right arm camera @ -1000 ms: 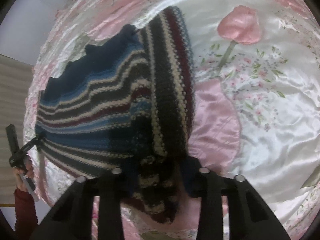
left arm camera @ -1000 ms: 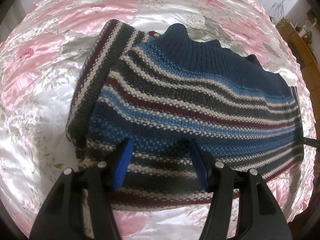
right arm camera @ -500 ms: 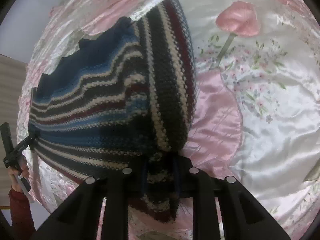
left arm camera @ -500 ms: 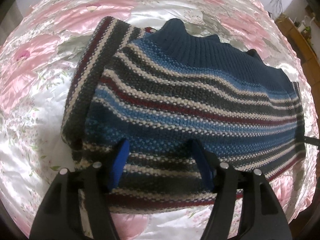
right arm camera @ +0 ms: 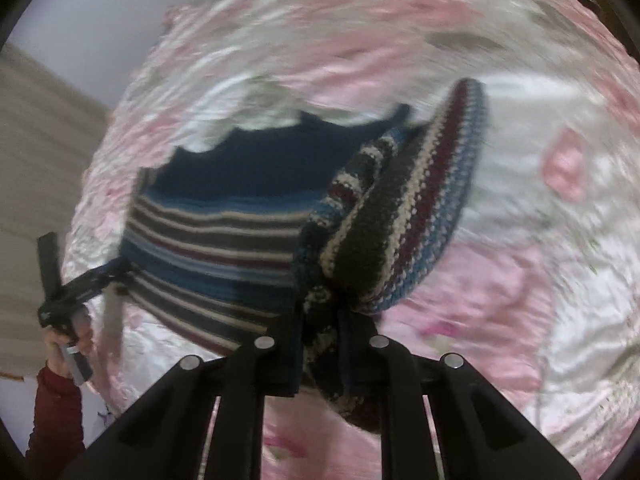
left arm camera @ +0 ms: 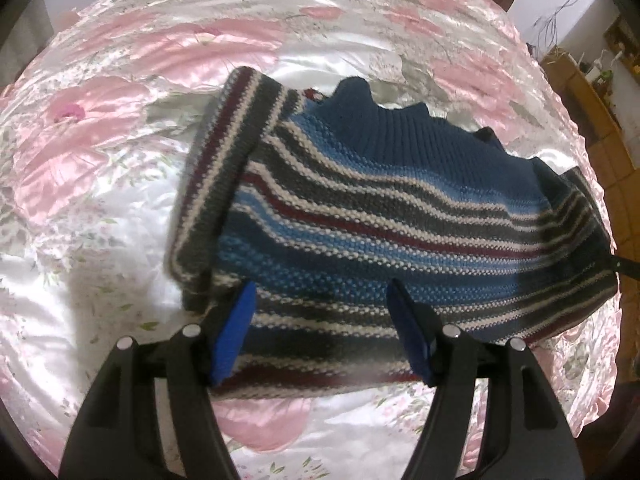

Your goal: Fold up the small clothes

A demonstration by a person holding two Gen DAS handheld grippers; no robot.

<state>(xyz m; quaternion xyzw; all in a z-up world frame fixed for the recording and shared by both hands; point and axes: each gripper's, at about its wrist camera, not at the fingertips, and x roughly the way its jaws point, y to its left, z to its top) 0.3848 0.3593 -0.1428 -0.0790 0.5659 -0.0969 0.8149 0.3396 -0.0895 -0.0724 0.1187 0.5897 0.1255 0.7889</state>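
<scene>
Left wrist view: striped knit sweater [left arm camera: 384, 216] spread flat on pink floral satin bedspread [left arm camera: 100, 184], navy ribbed collar [left arm camera: 420, 140] toward the far side, one striped sleeve [left arm camera: 224, 176] folded along the left edge. Left gripper [left arm camera: 320, 320] poised over the near hem, blue pads [left arm camera: 236, 328] set wide apart, nothing between them. Wooden furniture [left arm camera: 592, 96] at far right.

Right wrist view, motion-blurred: right gripper [right arm camera: 320, 344] with fingers drawn narrow, pinching a bunched end of the sleeve [right arm camera: 404, 216], lifted off the bedspread [right arm camera: 520, 280]. Sweater body [right arm camera: 216, 240] stretched leftward. Left gripper [right arm camera: 100, 276] at the sweater's far edge, held by a hand [right arm camera: 64, 340] with dark red cuff [right arm camera: 56, 408].
</scene>
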